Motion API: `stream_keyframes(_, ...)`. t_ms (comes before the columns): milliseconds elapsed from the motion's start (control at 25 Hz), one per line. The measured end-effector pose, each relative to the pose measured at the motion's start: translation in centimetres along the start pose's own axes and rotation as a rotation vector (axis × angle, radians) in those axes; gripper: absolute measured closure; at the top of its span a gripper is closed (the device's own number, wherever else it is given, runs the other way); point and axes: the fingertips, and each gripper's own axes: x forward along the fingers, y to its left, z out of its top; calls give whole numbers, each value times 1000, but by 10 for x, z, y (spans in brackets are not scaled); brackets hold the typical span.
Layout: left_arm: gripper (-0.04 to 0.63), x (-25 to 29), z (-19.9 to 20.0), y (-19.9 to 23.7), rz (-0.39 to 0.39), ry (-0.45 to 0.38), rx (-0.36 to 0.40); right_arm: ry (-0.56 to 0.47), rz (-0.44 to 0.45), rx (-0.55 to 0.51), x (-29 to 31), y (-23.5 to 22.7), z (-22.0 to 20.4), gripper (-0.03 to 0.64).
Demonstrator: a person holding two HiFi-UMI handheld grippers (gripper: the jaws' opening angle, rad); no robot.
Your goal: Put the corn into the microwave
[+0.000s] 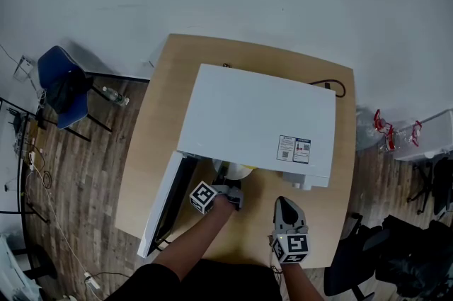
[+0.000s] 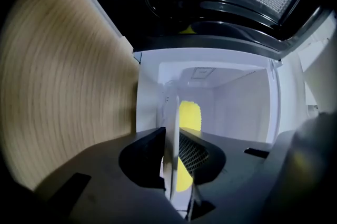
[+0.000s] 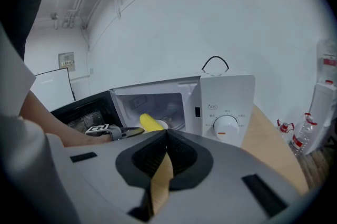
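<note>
My left claw (image 2: 171, 138) is pinched on the plate (image 2: 172, 112) rim. The corn (image 2: 190, 115) lies on it, centre frame, and looks to be inside the open microwave (image 1: 255, 115). My right claw (image 3: 166, 136) is closed and empty. Still to do, I'd say: release, back out, shut the door (image 1: 164, 204).

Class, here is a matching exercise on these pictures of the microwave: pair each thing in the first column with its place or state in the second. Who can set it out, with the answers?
Column one:
1. corn
2. microwave door
3. left tool
4. right tool

Column two:
A. swung open
B. shut, with nothing in it
C. lying on the white plate
D. clamped on the plate's rim

Pairs: 1-C, 2-A, 3-D, 4-B
</note>
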Motion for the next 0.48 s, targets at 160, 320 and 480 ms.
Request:
stream_keyframes(160,542,-1,1,-3,-14,-1,-8,-13,25,-3,0,10,5,557)
stream_keyframes(320,501,-3,0,-5,3,9,14,-7,43,-7,-1,19,3,557)
stream_keyframes(480,439,-8,3,0,55,18,38,-10,55,-13,-1,27,4,557)
